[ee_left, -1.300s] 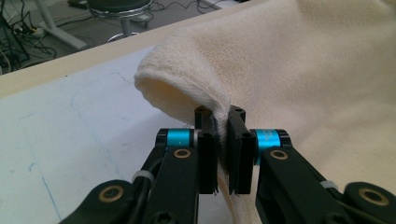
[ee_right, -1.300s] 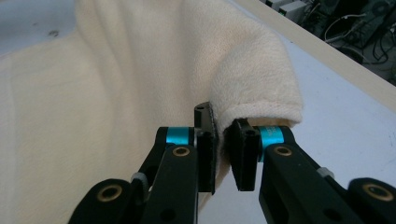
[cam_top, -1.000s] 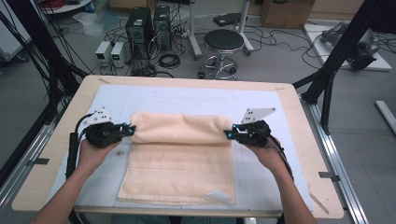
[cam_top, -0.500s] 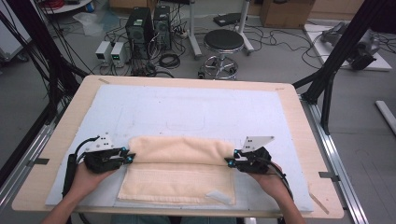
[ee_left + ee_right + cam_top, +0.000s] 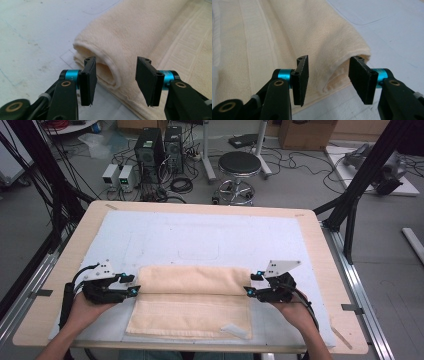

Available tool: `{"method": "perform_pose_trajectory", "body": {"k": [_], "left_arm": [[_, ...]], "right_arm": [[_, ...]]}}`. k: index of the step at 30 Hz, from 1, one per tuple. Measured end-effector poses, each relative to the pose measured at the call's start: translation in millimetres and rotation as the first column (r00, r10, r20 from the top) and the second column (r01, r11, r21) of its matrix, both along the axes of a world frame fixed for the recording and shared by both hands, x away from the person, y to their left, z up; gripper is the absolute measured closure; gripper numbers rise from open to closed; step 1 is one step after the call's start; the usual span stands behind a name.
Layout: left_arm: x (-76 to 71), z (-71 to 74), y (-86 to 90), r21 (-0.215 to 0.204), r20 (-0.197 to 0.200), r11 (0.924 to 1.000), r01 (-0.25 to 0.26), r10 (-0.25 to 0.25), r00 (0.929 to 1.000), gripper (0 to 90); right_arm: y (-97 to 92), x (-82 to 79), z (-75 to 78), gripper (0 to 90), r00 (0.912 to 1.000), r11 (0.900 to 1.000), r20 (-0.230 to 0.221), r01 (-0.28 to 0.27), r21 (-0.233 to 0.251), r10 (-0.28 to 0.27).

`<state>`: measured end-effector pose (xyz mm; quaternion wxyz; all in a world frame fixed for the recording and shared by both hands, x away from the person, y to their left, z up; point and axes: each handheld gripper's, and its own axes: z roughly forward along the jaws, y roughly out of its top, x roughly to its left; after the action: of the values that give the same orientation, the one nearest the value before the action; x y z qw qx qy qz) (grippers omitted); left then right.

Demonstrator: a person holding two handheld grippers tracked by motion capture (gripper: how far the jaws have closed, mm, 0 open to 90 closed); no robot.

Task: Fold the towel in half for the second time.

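The towel's [image 5: 192,292] fold has rolled nearer; both tools [image 5: 134,286] [image 5: 248,285] just opened, releasing it.

- High view: looks forward and down over the whole worktop [image 5: 320,270].
- Gripper views: close in, low, facing opposite ends of the folded towel [image 5: 192,280], shared with the high view.

A grey floor [image 5: 300,190] strewn with cables lies beyond; a round stool [image 5: 239,164] stands at twelve o'clock, computer towers [image 5: 160,147] at eleven.
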<state>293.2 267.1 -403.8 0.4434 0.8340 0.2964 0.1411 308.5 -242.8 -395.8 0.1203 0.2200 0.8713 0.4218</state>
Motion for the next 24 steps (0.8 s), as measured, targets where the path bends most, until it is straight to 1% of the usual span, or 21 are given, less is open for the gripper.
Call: {"method": "perform_pose_trajectory", "body": {"k": [2,4,7,8,9,10,12,14,16,17,18,19,20,21,23,24], "left_arm": [[2.1,3.7,0.5,-0.001,0.007,1.0,-0.004,0.004,1.0,48.9],[4.7,6.8,2.2,0.0,0.015,1.0,-0.008,0.008,0.9999,47.8],[11.1,9.6,3.9,-0.008,0.005,0.9998,-0.018,0.018,0.9998,45.6],[13.8,10.2,3.9,-0.007,0.002,0.9998,-0.016,0.016,0.9999,45.2],[16.3,10.5,3.3,-0.011,0.004,0.9996,-0.024,0.024,0.9997,44.9],[19.5,10.8,3.0,-0.012,0.003,0.9997,-0.022,0.022,0.9998,43.8],[25.6,10.5,1.1,-0.013,-0.005,0.9995,-0.027,0.027,0.9996,43.0],[32.2,9.8,-0.9,-0.015,-0.004,0.9994,-0.03,0.03,0.9995,42.6],[39.7,7.7,-3.0,-0.026,-0.024,0.9992,-0.029,0.029,0.9993,42.6],[44.2,5.7,-4.1,-0.03,-0.042,0.9992,-0.026,0.024,0.9988,42.8],[48.9,4.1,-5.2,-0.022,-0.068,0.9995,-0.023,0.022,0.9975,42.8],[52.7,2.0,-6.4,-0.034,-0.084,0.9992,-0.02,0.017,0.9963,42.1],[55.5,0.8,-7.2,-0.038,-0.091,0.9991,-0.021,0.018,0.9957,41.9],[57.9,-0.2,-7.9,-0.038,-0.094,0.9991,-0.021,0.017,0.9954,41.9],[62.2,-3.7,-8.8,-0.055,-0.123,0.9985,-0.006,0.0,0.9924,42.9],[64.0,-5.4,-8.9,-0.05,-0.137,0.9987,-0.01,0.003,0.9906,43.6]], "right_arm": [[-2.1,2.8,2.3,48.0,0.9999,0.9999,-0.005,0.009,-0.007,-0.009],[-6.6,4.8,3.6,47.5,0.9997,0.9997,-0.006,0.026,-0.003,-0.026],[-11.5,7.5,5.8,46.7,0.9988,0.9988,-0.004,0.048,0.007,-0.048],[-11.6,9.4,6.6,46.2,0.999,0.999,0.0,0.045,0.007,-0.045],[-11.0,11.2,7.7,45.8,0.9989,0.9989,0.001,0.047,0.002,-0.047],[-9.5,13.0,8.5,45.7,0.9988,0.9988,0.001,0.049,0.008,-0.049],[-5.9,17.9,10.1,45.5,0.9989,0.9989,0.006,0.047,0.002,-0.047],[-2.3,23.8,10.9,45.3,0.999,0.999,0.004,0.044,0.001,-0.044],[1.2,30.1,10.8,44.5,0.999,0.999,-0.004,0.044,0.002,-0.044],[2.7,33.2,9.9,44.4,0.9991,0.9991,-0.006,0.043,0.008,-0.043],[4.2,36.7,8.3,44.1,0.9989,0.999,-0.021,0.042,0.013,-0.041],[5.4,40.5,5.9,43.9,0.9987,0.9991,-0.029,0.041,0.01,-0.041],[6.3,43.5,3.3,43.6,0.998,0.9988,-0.042,0.048,0.008,-0.047],[7.1,46.3,0.2,43.5,0.9971,0.999,-0.063,0.043,0.01,-0.042],[8.2,50.8,-5.3,44.5,0.9954,0.9995,-0.091,0.03,0.003,-0.03],[8.1,52.4,-7.1,46.6,0.994,0.9997,-0.107,0.026,0.005,-0.025]]}}
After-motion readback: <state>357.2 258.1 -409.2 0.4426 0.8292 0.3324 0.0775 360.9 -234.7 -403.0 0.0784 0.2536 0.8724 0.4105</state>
